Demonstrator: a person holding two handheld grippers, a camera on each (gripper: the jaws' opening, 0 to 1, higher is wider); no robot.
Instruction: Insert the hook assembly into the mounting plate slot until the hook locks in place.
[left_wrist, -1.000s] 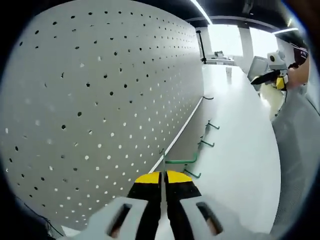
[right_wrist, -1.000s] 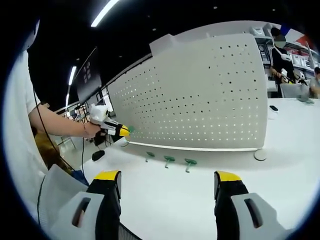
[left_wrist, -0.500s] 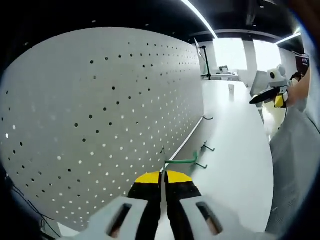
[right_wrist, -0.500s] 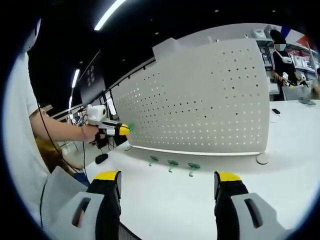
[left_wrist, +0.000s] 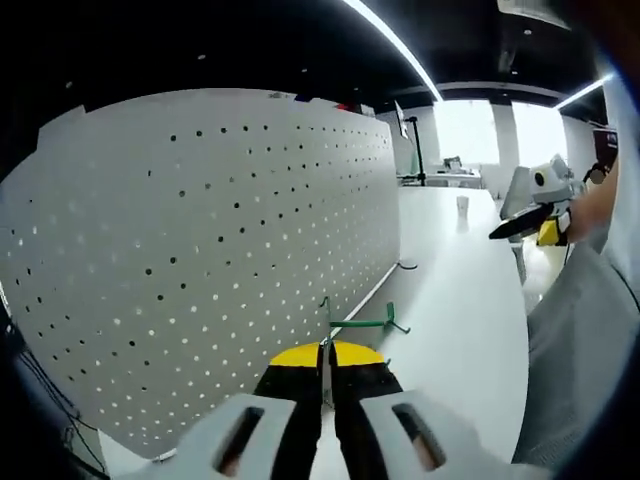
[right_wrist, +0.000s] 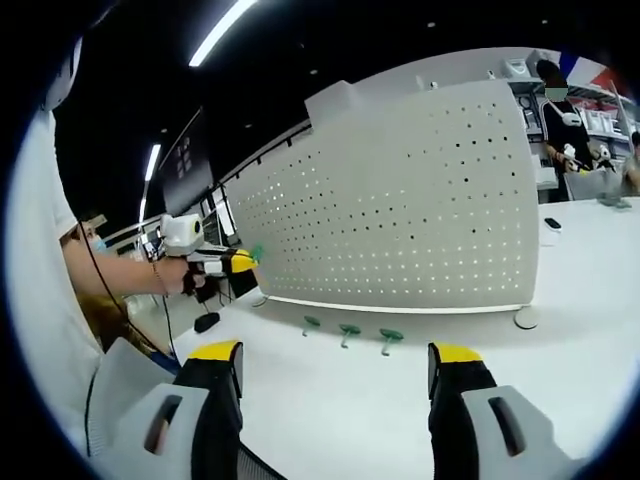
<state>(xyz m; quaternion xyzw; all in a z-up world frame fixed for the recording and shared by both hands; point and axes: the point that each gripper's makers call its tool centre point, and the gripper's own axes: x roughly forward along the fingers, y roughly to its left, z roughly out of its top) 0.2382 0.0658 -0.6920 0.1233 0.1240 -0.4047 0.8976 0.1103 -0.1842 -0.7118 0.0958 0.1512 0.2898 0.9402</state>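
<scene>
Left claw (left_wrist: 326, 352) on one green hook (left_wrist: 362, 322); three hooks (right_wrist: 346, 330) on table (right_wrist: 400, 400).

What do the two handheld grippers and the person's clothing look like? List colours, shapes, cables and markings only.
The left gripper has black jaws tipped with yellow pads, set in pale grey moulded mounts with slotted openings. The right gripper is built the same: black jaws, yellow tips, grey mounts. From the right gripper view, the left gripper's body is white and rounded. A thin dark cable hangs beside the person's white sleeve.
</scene>
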